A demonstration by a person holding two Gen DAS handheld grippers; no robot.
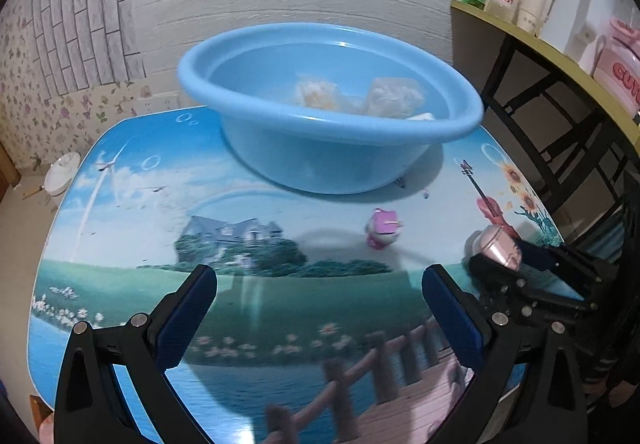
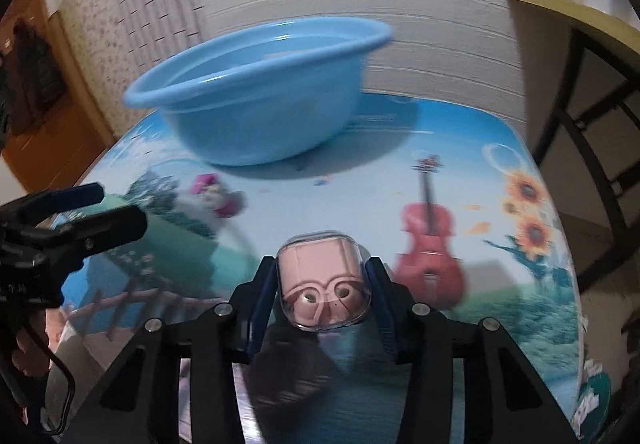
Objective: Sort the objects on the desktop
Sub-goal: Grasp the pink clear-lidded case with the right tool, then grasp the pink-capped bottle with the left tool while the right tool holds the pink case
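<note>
We see a table [image 1: 120, 204] covered with a printed landscape picture: a house, a violin, sunflowers. At its far side stands a blue basin [image 1: 332, 116] with 2 pale wrapped packets [image 1: 360, 98] lying inside. In front of the basin, on the table, a small pink toy [image 1: 382, 228] stands alone, well apart from both tools. Our left gripper [image 1: 320, 308] hangs over the near part of the table with its jaws spread wide and nothing between them. Our right gripper [image 2: 323, 284] has its jaws pressed on a pink earbud case [image 2: 323, 280] in a clear cover, pinching it from both sides above the table.
</note>
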